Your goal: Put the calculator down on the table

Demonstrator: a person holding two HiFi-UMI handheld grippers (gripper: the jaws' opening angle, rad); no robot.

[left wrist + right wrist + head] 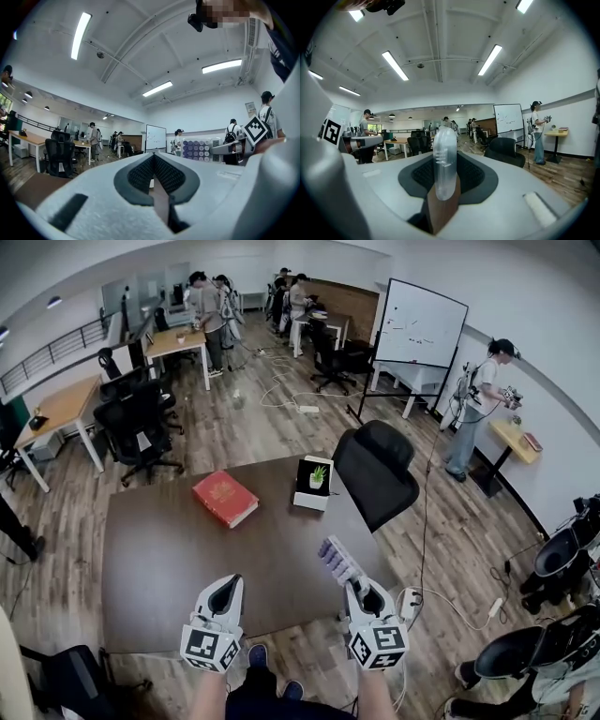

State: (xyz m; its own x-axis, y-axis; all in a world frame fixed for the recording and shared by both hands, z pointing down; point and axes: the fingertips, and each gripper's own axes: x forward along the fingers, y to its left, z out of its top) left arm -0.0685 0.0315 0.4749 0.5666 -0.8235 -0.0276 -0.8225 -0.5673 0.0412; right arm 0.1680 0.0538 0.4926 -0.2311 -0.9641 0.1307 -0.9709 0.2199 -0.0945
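Head view, lower centre-left: left gripper (pixel 226 583) over near edge of brown table (pixel 159 559), jaws clenched, nothing between. Mid-table: red book (pixel 225 498); right of it, white box with small plant (pixel 314 486). Lower centre-right: right gripper (pixel 361 589) grasping calculator (pixel 337 561) on edge, keys facing left, over table's near right corner.

Long ceiling strip lights (pixel 80 35) give bright, even, cool light, and shadows on the wooden floor (pixel 253 418) are faint. The tubes burn out to pure white in both gripper views. All three views bow strongly toward dark, vignetted corners. Close to the lens, the shells of the left gripper (pixel 153 161) and right gripper (pixel 445 171) look soft, and the calculator (pixel 444 150) shows a pale sheen along its clear edge.
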